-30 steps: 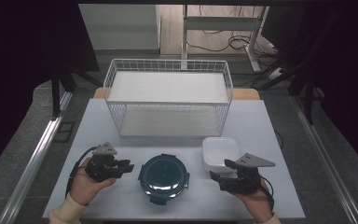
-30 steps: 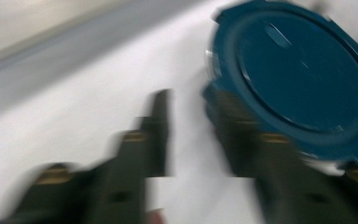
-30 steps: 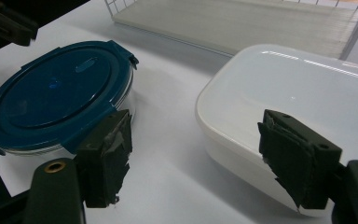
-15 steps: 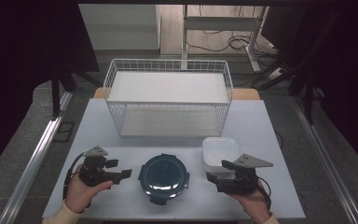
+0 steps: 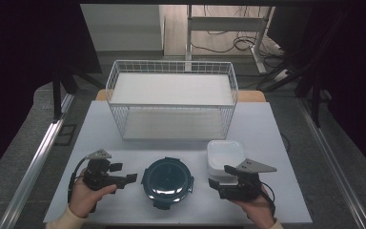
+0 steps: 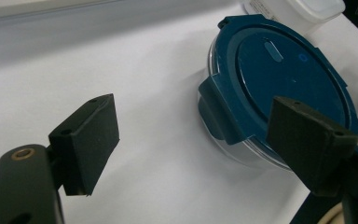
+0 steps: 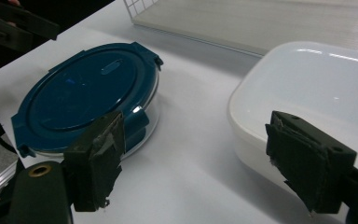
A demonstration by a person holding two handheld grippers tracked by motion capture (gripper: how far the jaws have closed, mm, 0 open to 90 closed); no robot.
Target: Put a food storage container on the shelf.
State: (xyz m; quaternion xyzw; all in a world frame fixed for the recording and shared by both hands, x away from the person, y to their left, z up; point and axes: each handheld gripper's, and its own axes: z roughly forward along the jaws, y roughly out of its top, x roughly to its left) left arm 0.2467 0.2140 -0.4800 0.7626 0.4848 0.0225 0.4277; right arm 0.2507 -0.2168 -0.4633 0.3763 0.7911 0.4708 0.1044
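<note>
High view: two hand-held grippers flank a round container w/ dark-blue lid (image 5: 167, 177) at the near edge of the white table (image 5: 276, 143).

Left gripper (image 5: 126, 175) sits just left of the container; its jaws have just been opening and now stand wide, nothing between the pads. In the left gripper view the lid's side latch (image 6: 216, 109) lies beyond the gap, apart from both jaws. Right gripper (image 5: 219, 180) sits just right of the container, jaws also wide and unloaded, approx. at the near edge of a white rectangular tub (image 5: 225, 153); contact w/ the tub probably none, but the angle is poor. Container and tub stand close, not touching. A white wire basket (image 5: 171, 102) w/ a shelf stands behind both, well apart.
</note>
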